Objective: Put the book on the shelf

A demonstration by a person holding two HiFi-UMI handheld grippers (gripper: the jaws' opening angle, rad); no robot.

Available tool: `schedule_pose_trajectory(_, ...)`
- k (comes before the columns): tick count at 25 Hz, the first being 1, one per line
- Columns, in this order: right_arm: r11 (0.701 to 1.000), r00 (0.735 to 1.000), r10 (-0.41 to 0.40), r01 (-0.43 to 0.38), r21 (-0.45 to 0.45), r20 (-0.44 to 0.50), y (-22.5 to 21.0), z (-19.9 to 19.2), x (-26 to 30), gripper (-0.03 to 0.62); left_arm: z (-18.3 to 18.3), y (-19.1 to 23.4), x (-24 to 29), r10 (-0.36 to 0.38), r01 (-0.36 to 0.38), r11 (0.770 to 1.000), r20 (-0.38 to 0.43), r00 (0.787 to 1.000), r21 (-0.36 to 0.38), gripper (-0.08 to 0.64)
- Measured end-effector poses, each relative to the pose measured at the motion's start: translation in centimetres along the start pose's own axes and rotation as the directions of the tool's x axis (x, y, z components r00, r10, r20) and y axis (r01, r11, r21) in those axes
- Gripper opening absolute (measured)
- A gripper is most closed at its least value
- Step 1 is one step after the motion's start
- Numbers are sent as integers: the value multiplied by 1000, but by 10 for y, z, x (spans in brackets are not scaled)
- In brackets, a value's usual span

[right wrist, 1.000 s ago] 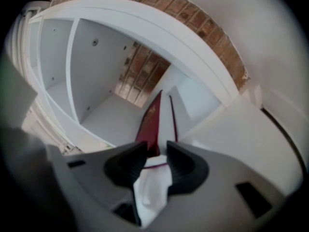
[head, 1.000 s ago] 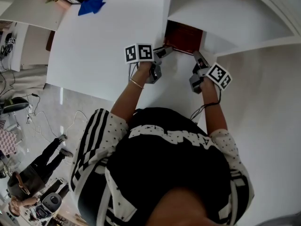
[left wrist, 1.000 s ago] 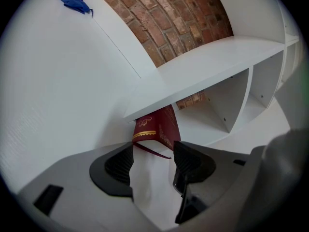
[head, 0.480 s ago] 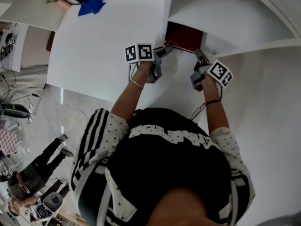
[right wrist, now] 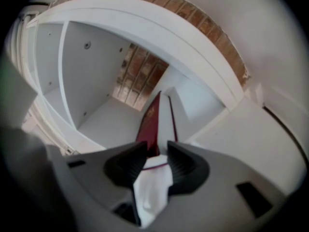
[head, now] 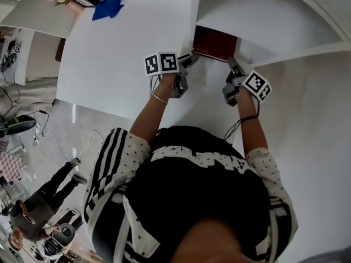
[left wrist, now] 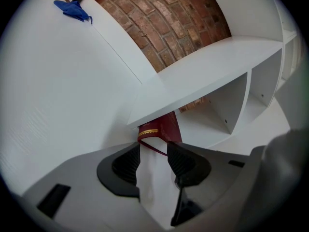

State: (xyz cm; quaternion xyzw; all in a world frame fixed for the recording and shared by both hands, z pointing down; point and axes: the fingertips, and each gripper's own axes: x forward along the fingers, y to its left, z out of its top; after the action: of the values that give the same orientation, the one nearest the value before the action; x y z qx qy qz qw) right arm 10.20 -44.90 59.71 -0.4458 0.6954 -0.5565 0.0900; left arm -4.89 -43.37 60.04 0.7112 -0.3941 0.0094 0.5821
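Note:
A dark red book (head: 215, 41) with gold trim stands partly inside the lowest opening of the white shelf (head: 263, 15), its near end sticking out. My left gripper (head: 191, 59) is at the book's left near corner. In the left gripper view its jaws (left wrist: 153, 151) are closing with the book (left wrist: 161, 129) corner and white page edge between them. The pads do not clearly press. My right gripper (head: 232, 66) is at the right near corner. Seen from the right gripper view, the gripper (right wrist: 157, 161) is shut on the book (right wrist: 148, 122), which points into the compartment (right wrist: 96, 115).
A white tabletop (head: 109, 59) runs left of the shelf, with a blue cloth (head: 107, 6) at its far end. A brick wall (left wrist: 164, 18) stands behind the shelf. A person (head: 49, 193) and cables are on the floor at lower left.
The book and the right gripper have edged slightly deeper towards the shelf opening. The left gripper stays at the book's left corner.

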Motion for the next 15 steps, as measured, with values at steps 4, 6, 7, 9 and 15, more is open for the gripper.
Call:
schedule_pose_trajectory(4,1000,1000,-3,3,5,5,0,0,-1,141,2,0,-6,16,-16,1000,16,1000,21,147)
schedule_pose_trajectory(6,1000,1000,-5,5,0,10,0,0,-2,141,5,1,-11,25,-27,999,36,999,40,89)
schedule_pose_trajectory(7,1000,1000,-7,7,-7,14,-1,1,-3,141,7,2,-13,29,-32,998,47,998,53,63)
schedule_pose_trajectory(9,1000,1000,-14,14,-20,23,-4,2,-5,138,10,1,-16,29,-34,996,65,997,79,47)
schedule_pose_trajectory(15,998,997,-20,24,-54,76,-2,11,-22,59,17,-12,-26,-24,6,990,128,991,138,40)
